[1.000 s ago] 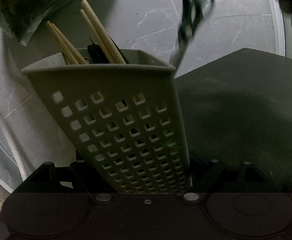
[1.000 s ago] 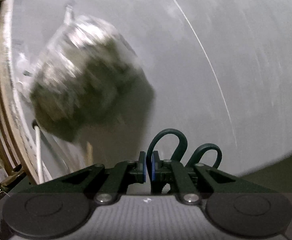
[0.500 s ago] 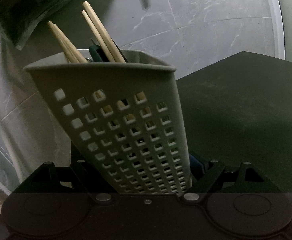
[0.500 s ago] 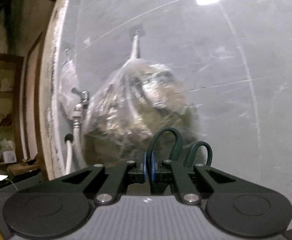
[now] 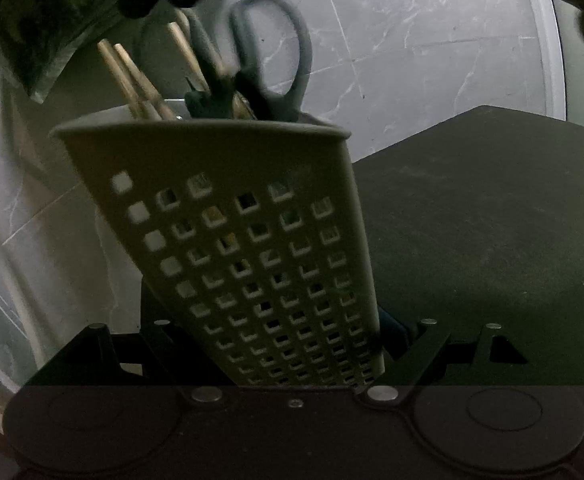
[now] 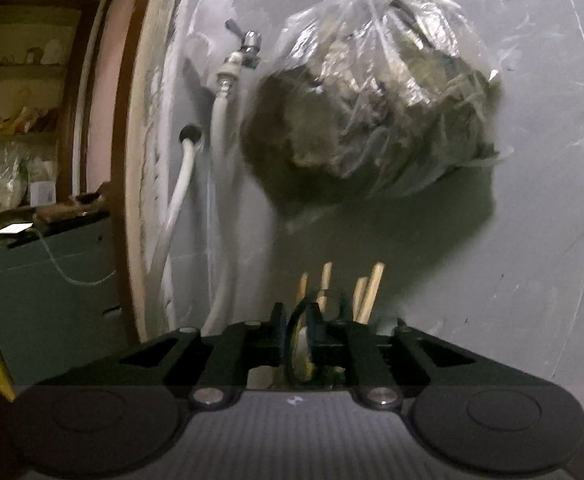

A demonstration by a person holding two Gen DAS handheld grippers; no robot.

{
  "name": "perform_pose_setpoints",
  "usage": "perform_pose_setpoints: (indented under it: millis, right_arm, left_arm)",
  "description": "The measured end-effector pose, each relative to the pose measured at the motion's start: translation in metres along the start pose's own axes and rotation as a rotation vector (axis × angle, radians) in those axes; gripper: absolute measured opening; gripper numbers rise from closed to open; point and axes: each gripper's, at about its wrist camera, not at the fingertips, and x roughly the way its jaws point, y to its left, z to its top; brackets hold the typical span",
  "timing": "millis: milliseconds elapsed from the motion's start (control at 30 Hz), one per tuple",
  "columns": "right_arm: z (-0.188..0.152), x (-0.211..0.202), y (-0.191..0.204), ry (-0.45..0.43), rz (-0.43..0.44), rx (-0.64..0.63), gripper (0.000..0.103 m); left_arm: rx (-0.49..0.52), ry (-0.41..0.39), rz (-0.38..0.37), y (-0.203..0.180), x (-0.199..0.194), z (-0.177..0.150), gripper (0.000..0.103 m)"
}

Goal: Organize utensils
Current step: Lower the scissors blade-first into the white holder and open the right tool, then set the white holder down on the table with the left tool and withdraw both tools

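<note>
My left gripper (image 5: 276, 332) is shut on a grey perforated utensil holder (image 5: 232, 208), which leans to the left. Wooden chopsticks (image 5: 132, 76) and dark-handled scissors (image 5: 276, 52) stick out of its top; the scissors are blurred. In the right wrist view, my right gripper (image 6: 295, 320) is just above the holder with its jaws opening. The thin scissors handle loop (image 6: 292, 344) stands between them, and the pads no longer press on it. Chopstick tips (image 6: 372, 288) show just beyond the fingers.
A clear plastic bag of greenish stuff (image 6: 372, 100) hangs on the grey tiled wall above the holder. A tap (image 6: 248, 48) with white hoses (image 6: 176, 200) is to its left. A flat black surface (image 5: 492, 220) lies right of the holder.
The right gripper carried the scissors over to the holder and rolled upright. The scissors now stand in the holder, and the jaws have parted from the handle. The left gripper held still.
</note>
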Motion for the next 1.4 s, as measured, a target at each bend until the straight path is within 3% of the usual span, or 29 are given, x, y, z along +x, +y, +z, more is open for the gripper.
perform_pose_setpoints:
  millis: [33, 167, 300, 433, 500, 633, 700, 733, 933, 1033, 1167, 1233, 1400]
  right_arm:
    - [0.0, -0.003, 0.0, 0.016, 0.011, 0.011, 0.045]
    - [-0.001, -0.016, 0.002, 0.044, 0.012, 0.026, 0.057]
    - [0.003, -0.037, 0.001, 0.028, 0.0, 0.067, 0.074]
    - [0.012, -0.06, 0.005, -0.002, -0.031, 0.079, 0.099]
    - [0.015, -0.07, 0.005, -0.008, -0.049, 0.076, 0.102]
    - [0.014, -0.098, 0.001, -0.009, -0.089, 0.088, 0.102]
    - [0.012, -0.117, -0.002, -0.015, -0.11, 0.103, 0.103]
    - [0.01, -0.127, -0.003, -0.014, -0.121, 0.112, 0.103]
    - [-0.006, -0.19, -0.009, -0.018, -0.188, 0.168, 0.103]
    - [-0.016, -0.218, -0.011, -0.004, -0.217, 0.209, 0.103]
    - [-0.034, -0.251, -0.009, 0.027, -0.267, 0.26, 0.103]
    - [-0.045, -0.268, -0.007, 0.041, -0.282, 0.303, 0.103]
    - [-0.066, -0.292, -0.002, 0.124, -0.307, 0.384, 0.103]
  left_arm:
    - [-0.002, -0.002, 0.0, 0.0, 0.0, 0.0, 0.085]
    - [-0.005, -0.009, 0.001, 0.001, 0.0, -0.002, 0.085]
    - [-0.017, -0.009, 0.006, 0.002, -0.001, -0.004, 0.085]
    - [-0.032, -0.014, 0.029, -0.001, -0.005, -0.004, 0.085]
    - [-0.039, -0.014, 0.048, -0.004, -0.008, -0.004, 0.088]
    - [-0.052, -0.013, 0.104, -0.016, -0.017, -0.005, 0.089]
    - [-0.069, -0.005, 0.15, -0.024, -0.025, -0.005, 0.096]
    - [-0.08, -0.01, 0.172, -0.028, -0.031, -0.005, 0.1]
    - [-0.176, -0.018, 0.283, -0.06, -0.08, -0.009, 0.102]
    - [-0.278, -0.011, 0.33, -0.074, -0.114, -0.011, 0.102]
    - [-0.532, 0.018, 0.339, -0.078, -0.167, -0.018, 0.102]
    - [-0.608, 0.029, 0.344, -0.079, -0.191, -0.022, 0.102]
    - [-0.631, -0.003, 0.395, -0.087, -0.249, -0.022, 0.102]
